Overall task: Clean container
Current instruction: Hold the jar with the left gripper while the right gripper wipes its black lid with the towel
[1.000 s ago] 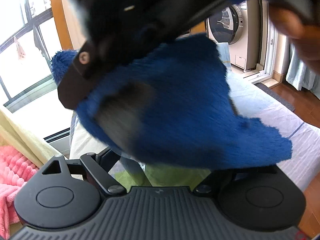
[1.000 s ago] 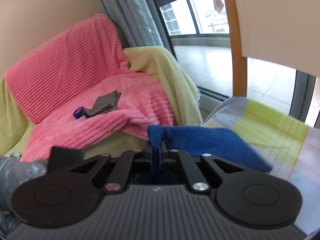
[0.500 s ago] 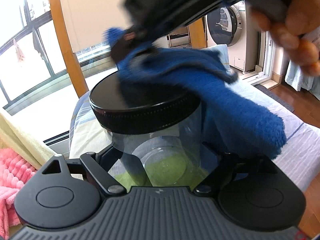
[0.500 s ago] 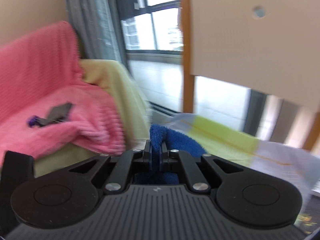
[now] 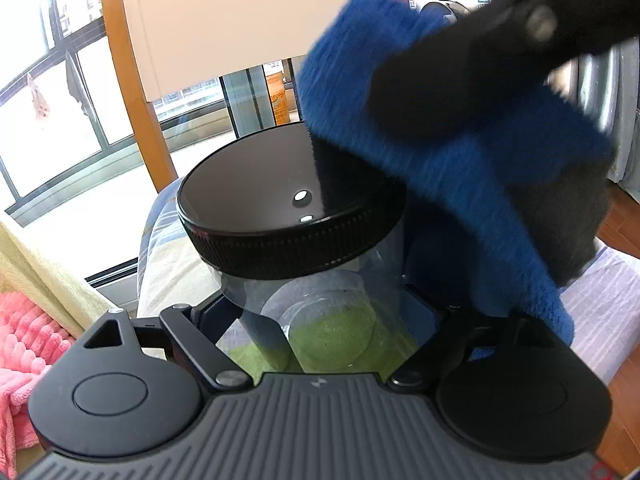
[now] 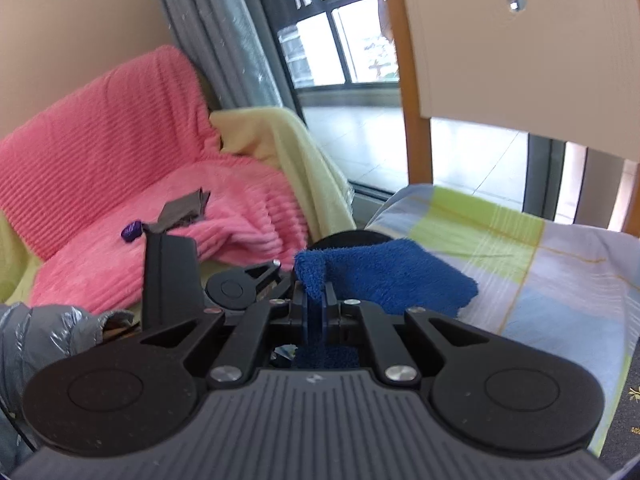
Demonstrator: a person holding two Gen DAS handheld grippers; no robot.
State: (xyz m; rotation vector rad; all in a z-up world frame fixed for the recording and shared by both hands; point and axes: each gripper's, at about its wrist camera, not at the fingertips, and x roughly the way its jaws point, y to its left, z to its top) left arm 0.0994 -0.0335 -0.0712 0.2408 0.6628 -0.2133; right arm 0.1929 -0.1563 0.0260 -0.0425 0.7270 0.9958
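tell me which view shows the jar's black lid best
The left wrist view: the black lid fills mid-frame, with the blue cloth over its right edge. The right wrist view shows only a dark sliver behind the cloth.

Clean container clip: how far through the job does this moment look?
Mid-wipe. Done: the left gripper grips the clear jar, black lid on, and the right gripper pinches the blue cloth. In hand: the cloth lies over the lid's right edge. Left: most of the lid and the glass wall are uncovered; whether they are clean cannot be judged.
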